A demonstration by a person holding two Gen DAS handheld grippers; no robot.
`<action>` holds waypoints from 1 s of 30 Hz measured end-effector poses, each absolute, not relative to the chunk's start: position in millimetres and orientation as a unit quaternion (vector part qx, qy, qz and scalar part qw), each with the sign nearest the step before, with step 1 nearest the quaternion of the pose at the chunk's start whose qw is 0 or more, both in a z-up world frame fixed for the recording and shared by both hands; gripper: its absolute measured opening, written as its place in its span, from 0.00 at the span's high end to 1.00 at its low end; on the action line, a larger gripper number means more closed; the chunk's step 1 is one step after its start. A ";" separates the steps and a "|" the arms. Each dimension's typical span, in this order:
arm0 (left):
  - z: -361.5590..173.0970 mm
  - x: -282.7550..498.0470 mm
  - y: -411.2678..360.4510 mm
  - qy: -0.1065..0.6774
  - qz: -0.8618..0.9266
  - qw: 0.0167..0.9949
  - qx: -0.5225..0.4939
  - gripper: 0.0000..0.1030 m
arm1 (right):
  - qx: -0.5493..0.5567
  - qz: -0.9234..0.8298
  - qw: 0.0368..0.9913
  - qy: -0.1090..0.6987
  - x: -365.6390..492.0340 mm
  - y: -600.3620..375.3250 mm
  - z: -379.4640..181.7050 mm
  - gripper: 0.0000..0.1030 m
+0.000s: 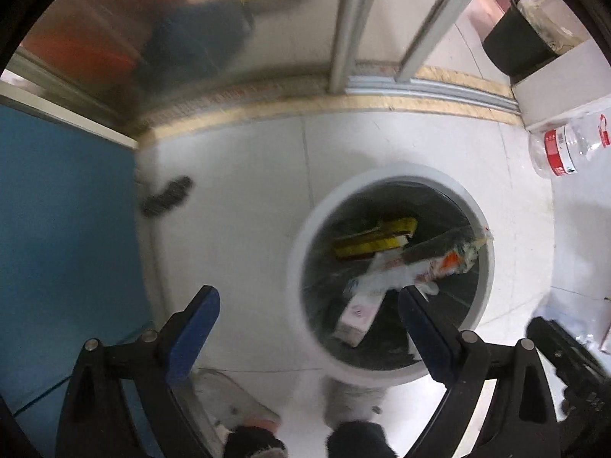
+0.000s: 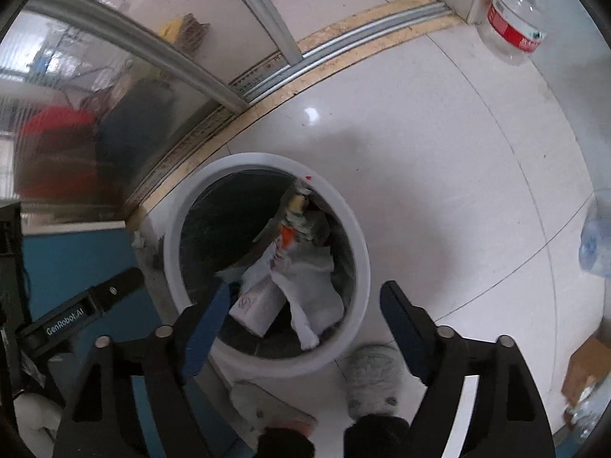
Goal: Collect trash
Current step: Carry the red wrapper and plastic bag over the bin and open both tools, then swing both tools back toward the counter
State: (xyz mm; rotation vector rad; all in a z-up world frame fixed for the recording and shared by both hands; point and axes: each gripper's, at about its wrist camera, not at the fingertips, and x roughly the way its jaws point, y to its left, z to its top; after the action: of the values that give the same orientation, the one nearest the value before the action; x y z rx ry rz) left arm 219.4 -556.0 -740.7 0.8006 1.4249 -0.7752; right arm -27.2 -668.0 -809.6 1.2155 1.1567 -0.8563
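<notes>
Down by the person's fuzzy grey slippers (image 2: 376, 376), both tools hang over the bin with nothing in them. The left gripper (image 1: 309, 305) has its blue-padded black fingers (image 1: 194, 328) spread wide, one over bare tile, the other over the bin's mouth. The right gripper (image 2: 301, 305) is spread wide as well, its left pad over the near rim and its right one over the floor beside the bin.

The bin (image 2: 361, 252) is round, with a thick, smooth white plastic rim and a glossy black liner inside. The trash lies loose in it: a small white carton (image 2: 254, 307) tilted on its end against the near side, a crumpled sheet of soft white paper (image 2: 317, 297) just beside it, and a long crinkly wrapper (image 2: 294, 221) with an orange patch leaning up to the far rim. From the left view a flat yellow-and-dark packet (image 1: 372, 238) shows deeper down.

Around it the floor (image 2: 439, 160) is glossy white tile with thin seams. A blue panel (image 1: 65, 229) stands to the left of the bin. Beyond runs a ribbed metal door track (image 2: 343, 51) edged in yellowish stone, with frosted glass panes above it. A clear plastic bottle (image 2: 515, 11) with a red label lies on the far tiles, and a dark bucket (image 1: 523, 42) stands past the track.
</notes>
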 end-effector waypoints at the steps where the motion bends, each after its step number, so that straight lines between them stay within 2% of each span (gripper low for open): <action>1: -733.3 219.4 -552.3 0.615 -0.335 0.622 0.350 0.07 | 0.512 -0.371 0.590 0.501 -26.8 -665.8 -803.3 0.02; 10: -612.5 201.4 -515.1 0.588 -0.332 0.647 0.356 0.07 | 0.418 -0.401 0.617 0.533 -18.7 -643.0 -689.8 0.00; 21: -426.1 162.8 -474.1 0.578 -0.356 0.657 0.328 0.07 | 0.351 -0.407 0.645 0.543 -32.0 -595.5 -496.3 0.00; 30: -308.7 146.1 -447.9 0.564 -0.378 0.673 0.293 0.07 | 0.323 -0.393 0.690 0.514 -51.0 -554.9 -340.0 0.00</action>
State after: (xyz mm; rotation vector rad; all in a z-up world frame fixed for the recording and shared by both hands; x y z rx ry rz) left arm 146.1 -447.9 -308.7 0.6603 1.2706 -0.8512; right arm -51.0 -554.9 -340.0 0.7227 1.1492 -0.8798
